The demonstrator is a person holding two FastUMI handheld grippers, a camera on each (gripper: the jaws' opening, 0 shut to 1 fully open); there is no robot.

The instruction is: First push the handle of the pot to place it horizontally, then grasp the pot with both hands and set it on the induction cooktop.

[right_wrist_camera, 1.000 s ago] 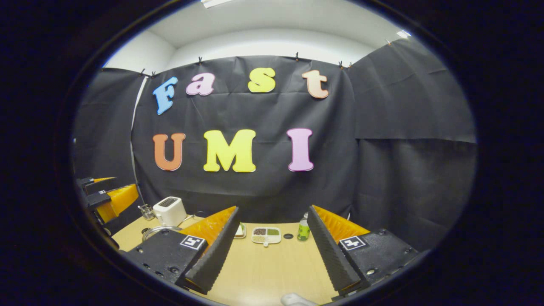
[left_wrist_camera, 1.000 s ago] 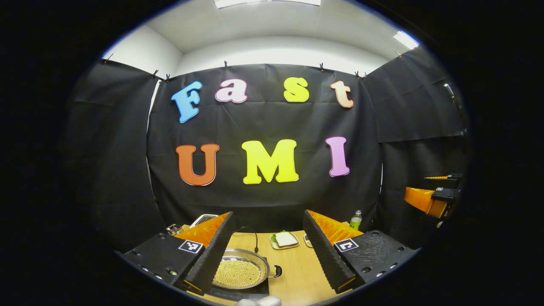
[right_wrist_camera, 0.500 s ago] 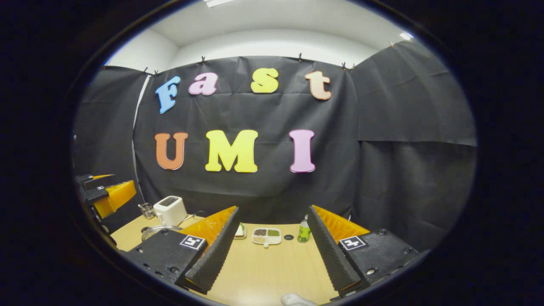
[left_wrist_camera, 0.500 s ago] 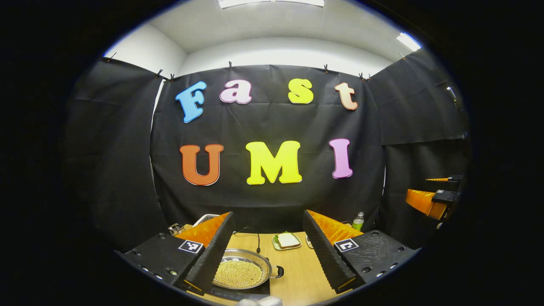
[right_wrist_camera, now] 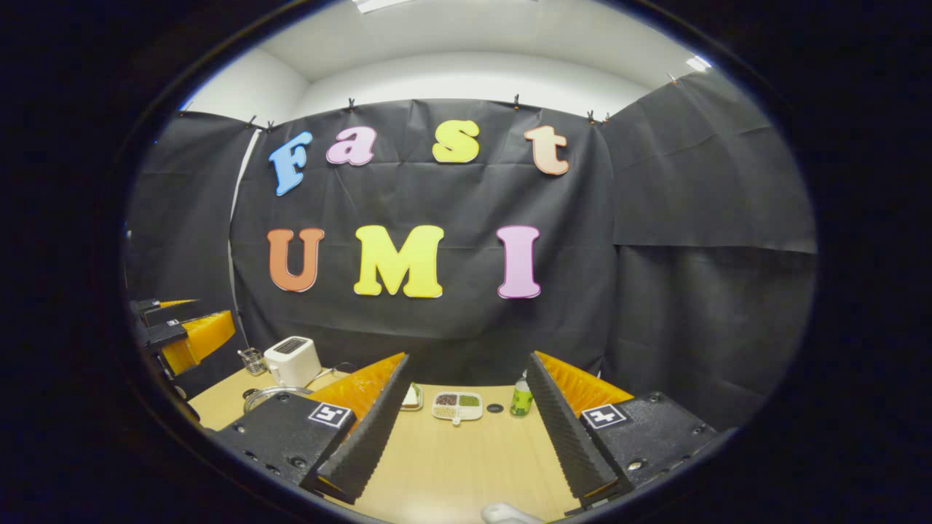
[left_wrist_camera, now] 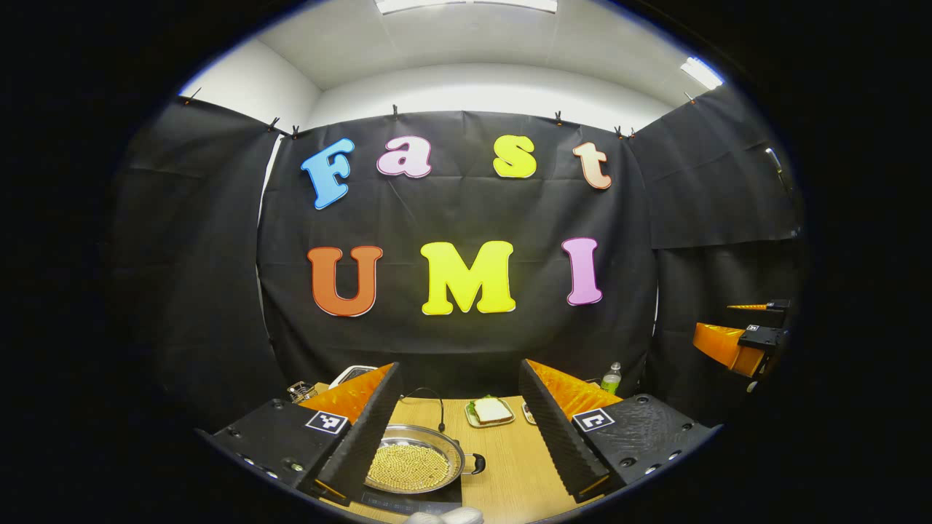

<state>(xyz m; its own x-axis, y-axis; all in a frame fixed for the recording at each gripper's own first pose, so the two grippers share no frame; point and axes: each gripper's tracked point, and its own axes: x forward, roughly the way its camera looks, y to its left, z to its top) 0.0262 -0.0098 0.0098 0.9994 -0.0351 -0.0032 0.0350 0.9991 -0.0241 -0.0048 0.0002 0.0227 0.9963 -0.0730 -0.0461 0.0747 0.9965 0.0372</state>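
Shallow round metal pot (left_wrist_camera: 412, 466) filled with small yellow beads sits on the flat black induction cooktop (left_wrist_camera: 419, 502) on the light wooden surface (left_wrist_camera: 510, 466), low in the left gripper view, just ahead of the left gripper (left_wrist_camera: 459, 422) and partly behind its left finger. A small dark loop handle (left_wrist_camera: 477, 463) sticks out on the pot's right side, roughly level as far as can be told; the opposite handle is hidden. Judgement: the pot looks already placed, task likely near done. Handling: thin stiff metal, slick rim, loose beads add weight and would roll or spill if tilted, so it wants a level two-sided lift, one gripper on each side handle or on opposite rim edges. Left gripper jaws stand wide apart, holding nothing, above the pot. Right gripper (right_wrist_camera: 466, 429) jaws also wide, empty, over bare surface. The left gripper view gives the pot's contents, the handle, a black cable behind it, a sandwich on a small plate (left_wrist_camera: 490, 412) and a green bottle (left_wrist_camera: 610, 378) further back. The right gripper view gives a white toaster (right_wrist_camera: 292, 361), a small glass (right_wrist_camera: 252, 360), a divided white dish of grains (right_wrist_camera: 456, 402), and just the pot's rim (right_wrist_camera: 268, 394) at far left behind its own finger.
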